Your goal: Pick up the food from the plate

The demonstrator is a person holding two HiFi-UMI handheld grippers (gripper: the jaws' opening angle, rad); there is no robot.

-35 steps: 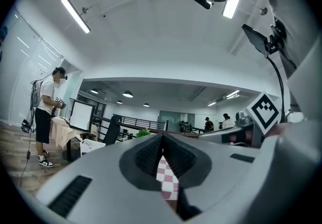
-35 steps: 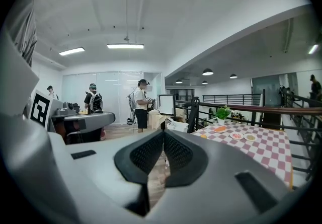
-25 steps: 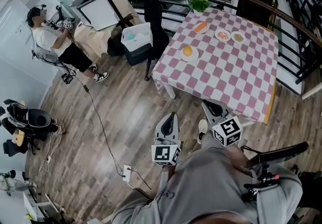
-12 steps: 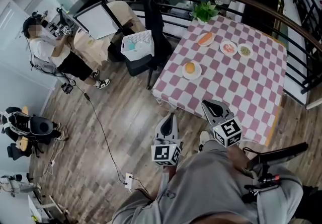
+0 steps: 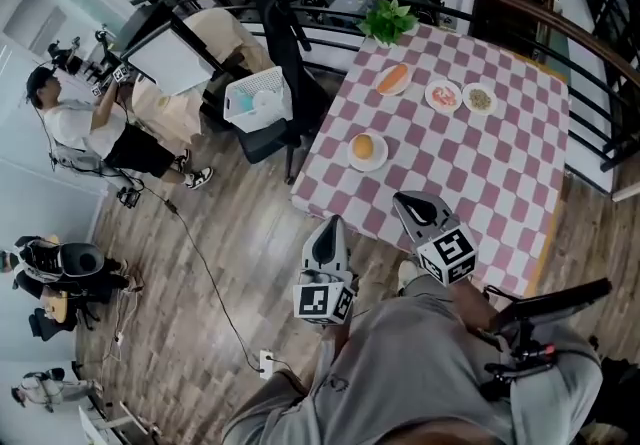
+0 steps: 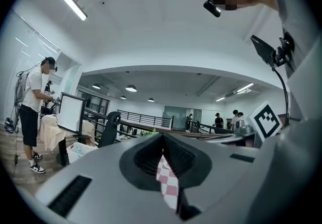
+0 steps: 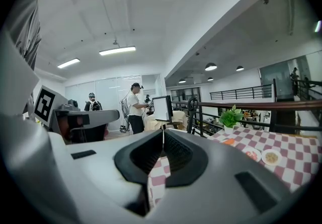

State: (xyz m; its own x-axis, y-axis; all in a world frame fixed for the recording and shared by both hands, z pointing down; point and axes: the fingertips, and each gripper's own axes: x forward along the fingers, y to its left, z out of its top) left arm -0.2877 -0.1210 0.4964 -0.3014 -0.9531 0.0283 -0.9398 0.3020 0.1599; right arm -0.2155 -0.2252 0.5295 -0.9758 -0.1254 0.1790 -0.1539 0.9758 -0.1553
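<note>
Closer than a second ago, the checkered table (image 5: 480, 163) now lies just ahead of both grippers. The left gripper (image 5: 332, 225) and right gripper (image 5: 402, 199) each have jaws pressed together on nothing. The bun (image 5: 363, 145) sits on its plate (image 5: 379, 159), apart from both.

No text, number, brand or sign can be read. Only coded black-and-white square markers (image 5: 320, 304) are shown, on the near left gripper (image 5: 332, 223) and the near right gripper (image 5: 402, 199).
</note>
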